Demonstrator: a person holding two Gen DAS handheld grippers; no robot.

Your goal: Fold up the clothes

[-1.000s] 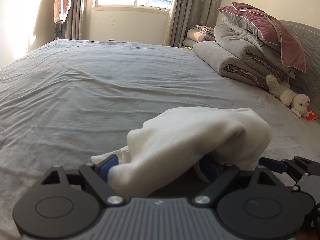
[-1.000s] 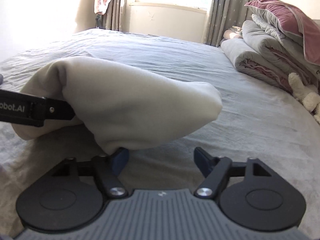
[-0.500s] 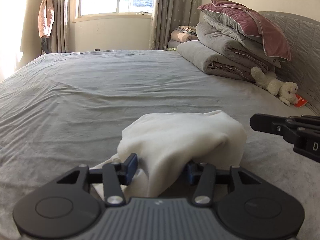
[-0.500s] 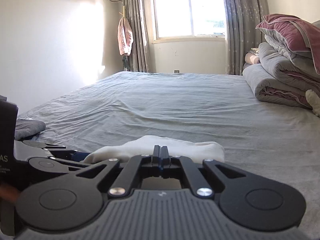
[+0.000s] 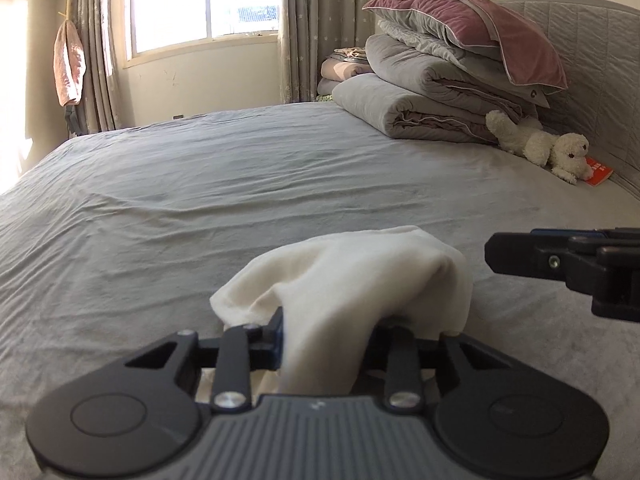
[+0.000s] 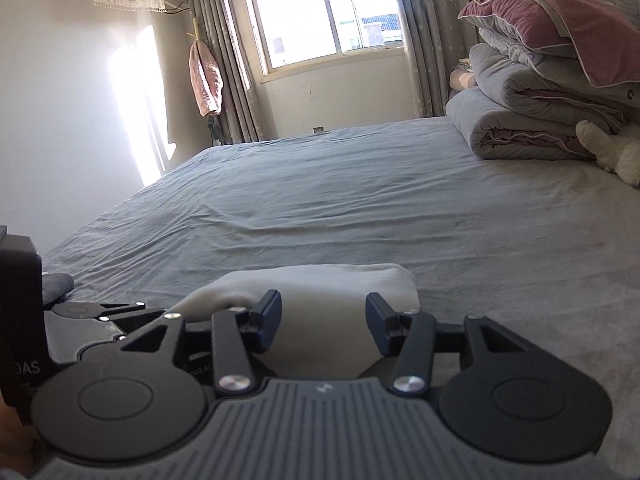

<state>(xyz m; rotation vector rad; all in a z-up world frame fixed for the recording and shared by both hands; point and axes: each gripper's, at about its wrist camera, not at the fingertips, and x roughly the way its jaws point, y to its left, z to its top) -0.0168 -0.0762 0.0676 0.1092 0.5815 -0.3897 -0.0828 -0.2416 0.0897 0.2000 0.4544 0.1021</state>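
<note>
White garment (image 5: 352,280) sits bunched on the grey bed (image 5: 240,184), near the bed's front edge, well apart from the folded quilts (image 5: 424,100) stacked at the headboard end. Left gripper (image 5: 326,334) has its jaws narrow & just been closing; a fold of the garment runs between the fingers, blue pad (image 5: 279,334) on one side pressed against the cloth, the other pad hidden under it. Cloth humps up over the fingers & drapes back toward the gripper body.

Right gripper (image 6: 324,322) has just been opening, jaws abt half-wide, pads clear of the cloth; the garment (image 6: 320,292) lies just beyond & between the fingertips, not pinched. In left wrist view the right gripper (image 5: 560,264) hovers beside the garment on its right, apart from it.

Dusty-pink pillow (image 5: 472,28) tops the quilts; a white plush toy (image 5: 540,144) lies just beside them on the bed. Window (image 5: 200,0) w/ curtains behind the bed's far side.
</note>
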